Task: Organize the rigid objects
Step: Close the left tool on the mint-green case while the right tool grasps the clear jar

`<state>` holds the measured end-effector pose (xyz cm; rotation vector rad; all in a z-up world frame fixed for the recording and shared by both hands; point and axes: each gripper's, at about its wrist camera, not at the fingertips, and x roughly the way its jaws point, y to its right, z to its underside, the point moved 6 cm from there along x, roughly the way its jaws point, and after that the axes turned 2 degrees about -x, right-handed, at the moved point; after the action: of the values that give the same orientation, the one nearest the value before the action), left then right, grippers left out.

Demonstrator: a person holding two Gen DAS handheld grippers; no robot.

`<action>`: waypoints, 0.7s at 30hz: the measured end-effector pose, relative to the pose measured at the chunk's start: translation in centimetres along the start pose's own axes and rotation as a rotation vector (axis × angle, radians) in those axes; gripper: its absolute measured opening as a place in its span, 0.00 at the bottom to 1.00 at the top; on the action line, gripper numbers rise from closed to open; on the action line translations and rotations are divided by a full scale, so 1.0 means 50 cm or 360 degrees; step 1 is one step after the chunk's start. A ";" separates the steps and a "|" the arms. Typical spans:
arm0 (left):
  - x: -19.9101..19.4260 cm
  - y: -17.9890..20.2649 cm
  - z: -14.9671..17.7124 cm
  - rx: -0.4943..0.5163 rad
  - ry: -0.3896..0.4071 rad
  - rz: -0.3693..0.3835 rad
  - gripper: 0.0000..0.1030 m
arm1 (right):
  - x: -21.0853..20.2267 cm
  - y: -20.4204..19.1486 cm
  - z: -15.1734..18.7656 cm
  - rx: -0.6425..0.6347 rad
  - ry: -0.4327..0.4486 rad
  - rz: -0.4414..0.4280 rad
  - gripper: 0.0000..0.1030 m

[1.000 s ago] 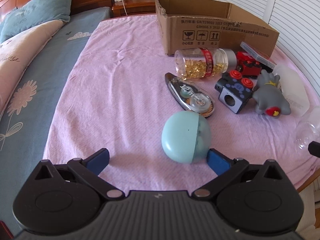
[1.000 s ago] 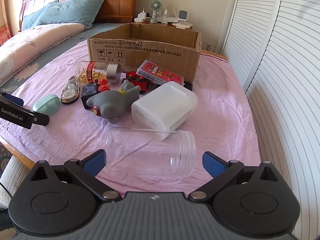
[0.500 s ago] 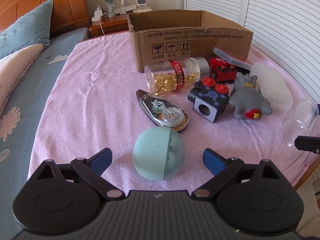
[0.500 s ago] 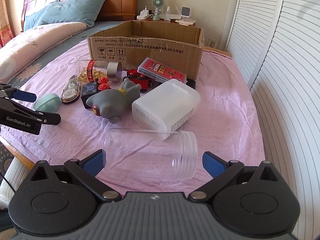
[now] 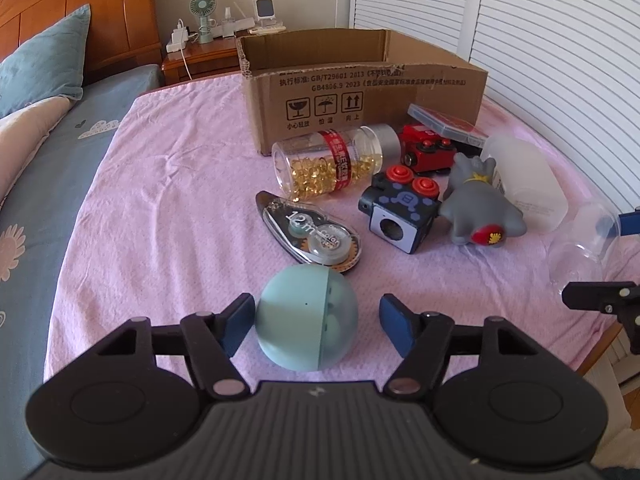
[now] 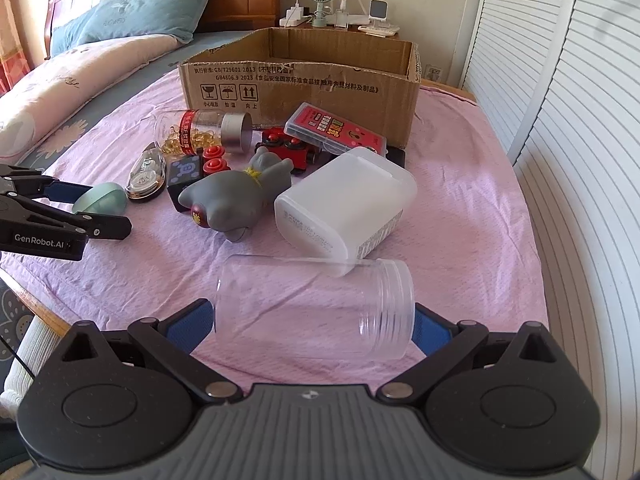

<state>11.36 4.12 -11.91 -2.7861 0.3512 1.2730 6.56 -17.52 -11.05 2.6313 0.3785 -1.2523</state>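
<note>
My left tongs [image 5: 316, 322] are closing around the teal ball [image 5: 307, 317], pads not yet touching, so I should centre it before squeezing.

Desk fan [image 5: 202, 16] on wooden nightstand [image 5: 200, 62] beside pillow [image 5: 44, 60].

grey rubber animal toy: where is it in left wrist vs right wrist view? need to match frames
Left wrist: the grey animal toy lies right of centre, between the black cube toy and the white plastic container.
Right wrist: the grey animal toy lies left of centre, just left of that white plastic container.
Shared landmark: the cardboard box, behind the toy in both views.
</note>
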 end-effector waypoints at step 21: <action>-0.003 -0.008 -0.004 0.0066 -0.0038 0.0076 0.57 | 0.017 -0.006 -0.023 0.0026 -0.0086 0.0066 0.96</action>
<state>11.53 4.50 -11.68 -2.7420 0.4397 1.2920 7.85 -16.78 -11.03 2.5986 0.3046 -1.3162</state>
